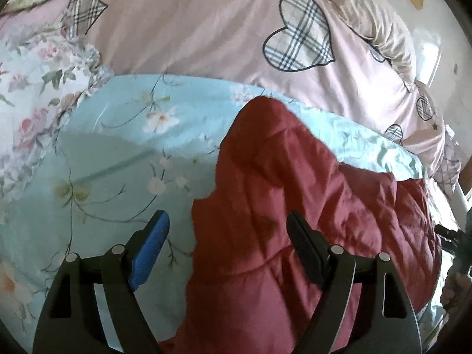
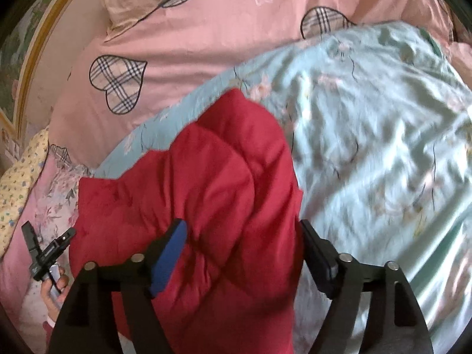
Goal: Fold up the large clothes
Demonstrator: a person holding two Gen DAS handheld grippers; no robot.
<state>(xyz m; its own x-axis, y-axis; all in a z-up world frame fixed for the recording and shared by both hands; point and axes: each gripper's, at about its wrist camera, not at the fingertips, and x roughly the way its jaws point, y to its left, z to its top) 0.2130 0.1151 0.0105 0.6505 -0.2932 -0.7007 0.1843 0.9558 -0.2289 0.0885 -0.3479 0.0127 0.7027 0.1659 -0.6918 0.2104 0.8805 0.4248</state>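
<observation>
A red quilted padded garment (image 1: 295,206) lies crumpled on a light blue floral quilt (image 1: 124,153) on a bed. My left gripper (image 1: 228,221) is open, low over the garment's left edge, its fingers straddling red cloth and quilt. In the right wrist view the same red garment (image 2: 206,194) lies on the blue quilt (image 2: 377,135). My right gripper (image 2: 242,227) is open, its fingers on either side of a raised fold of the garment's right part; I cannot tell whether they touch it. The left gripper (image 2: 47,250) shows at the lower left, in a hand.
A pink duvet with plaid hearts (image 1: 206,29) covers the bed behind the quilt. A beige pillow (image 1: 380,29) lies at the far right. A pink floral sheet (image 1: 26,94) and a yellow floral cloth (image 2: 17,183) lie to the left. A framed picture (image 2: 32,59) hangs on the wall.
</observation>
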